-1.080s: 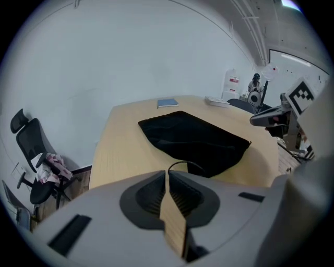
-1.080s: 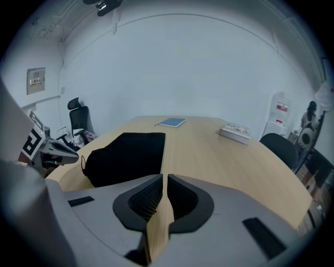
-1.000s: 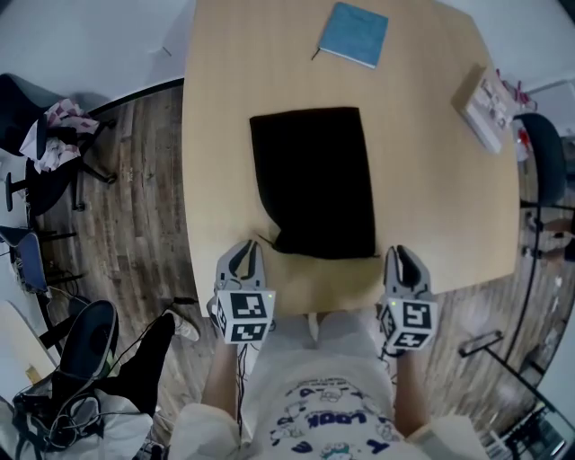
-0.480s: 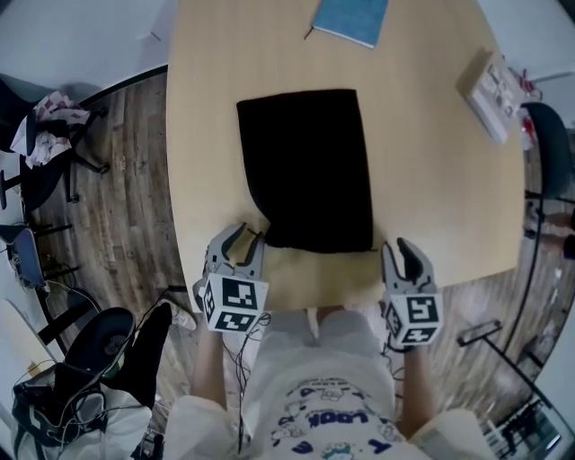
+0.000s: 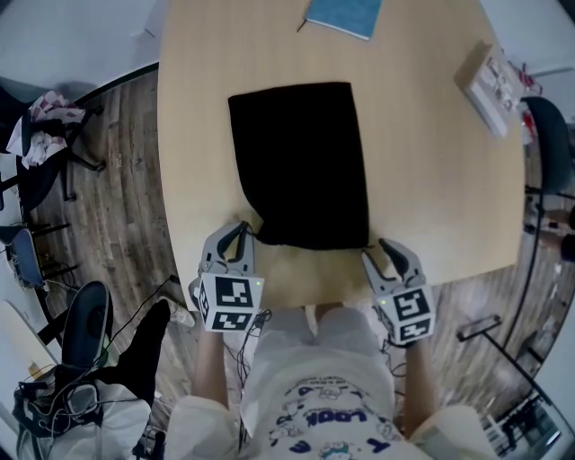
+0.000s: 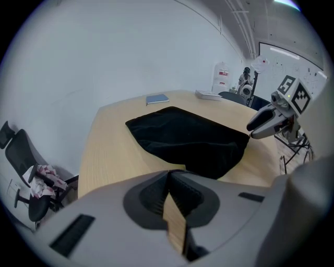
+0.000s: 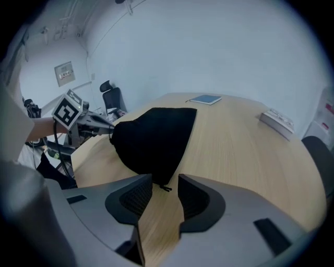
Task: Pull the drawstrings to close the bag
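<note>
The pale wood-grain table (image 5: 431, 180) is broad, with rounded corners. One soft, matte black cloth bag (image 5: 301, 162) lies flat on it, roughly rectangular, its long axis running away from me and its narrower end at the near edge. Of my two grippers, the left gripper (image 6: 168, 176) is clenched beside the bag's near left corner. The right gripper (image 5: 377, 252) is opening its jaws, with one thin black cord end (image 7: 165, 187) lying untouched just ahead. One blue notebook (image 5: 341, 13) lies farther off.
</note>
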Tool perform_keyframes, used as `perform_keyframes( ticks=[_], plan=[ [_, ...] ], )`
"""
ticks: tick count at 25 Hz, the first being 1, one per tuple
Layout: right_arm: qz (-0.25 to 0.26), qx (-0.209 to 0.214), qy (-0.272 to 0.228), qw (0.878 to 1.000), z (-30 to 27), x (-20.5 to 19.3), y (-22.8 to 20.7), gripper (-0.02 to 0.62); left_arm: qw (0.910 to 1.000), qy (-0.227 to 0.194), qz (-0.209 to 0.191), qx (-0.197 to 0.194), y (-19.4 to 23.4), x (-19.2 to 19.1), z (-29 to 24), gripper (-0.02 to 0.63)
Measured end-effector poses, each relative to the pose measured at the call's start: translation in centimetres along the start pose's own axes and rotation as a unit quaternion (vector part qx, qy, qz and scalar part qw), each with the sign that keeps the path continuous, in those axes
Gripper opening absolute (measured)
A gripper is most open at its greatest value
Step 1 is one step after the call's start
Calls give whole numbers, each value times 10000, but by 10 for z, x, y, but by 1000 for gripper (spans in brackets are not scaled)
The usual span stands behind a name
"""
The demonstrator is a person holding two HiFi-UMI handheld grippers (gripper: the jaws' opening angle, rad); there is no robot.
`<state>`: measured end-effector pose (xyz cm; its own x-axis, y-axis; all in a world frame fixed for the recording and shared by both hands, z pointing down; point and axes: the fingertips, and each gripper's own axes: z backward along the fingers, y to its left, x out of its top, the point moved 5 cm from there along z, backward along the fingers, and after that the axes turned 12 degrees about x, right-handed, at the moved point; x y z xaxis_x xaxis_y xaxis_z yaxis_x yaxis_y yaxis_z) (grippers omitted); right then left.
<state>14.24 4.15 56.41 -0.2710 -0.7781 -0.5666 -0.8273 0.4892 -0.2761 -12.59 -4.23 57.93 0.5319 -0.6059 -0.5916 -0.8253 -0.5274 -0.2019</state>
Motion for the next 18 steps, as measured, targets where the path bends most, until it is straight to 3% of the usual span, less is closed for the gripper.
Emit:
perform_keyframes(
  ticks=[5, 10, 12, 18],
  plan=[
    [38, 150, 363, 9992, -16, -7, -2, 135, 10000, 65, -9, 56, -3, -1, 2, 5],
    [-411, 289, 590, 9970, -21, -17, -9, 133, 9999, 103, 70, 52, -8, -3, 3, 5],
    [-510, 298, 584, 9965, -21, -19, -11, 89, 9998, 141, 111, 54, -10, -5, 4, 5],
    [-662, 340, 522, 9959, -17, -17, -8, 38, 9996, 157, 228, 80, -14, -6, 8, 5]
  ],
)
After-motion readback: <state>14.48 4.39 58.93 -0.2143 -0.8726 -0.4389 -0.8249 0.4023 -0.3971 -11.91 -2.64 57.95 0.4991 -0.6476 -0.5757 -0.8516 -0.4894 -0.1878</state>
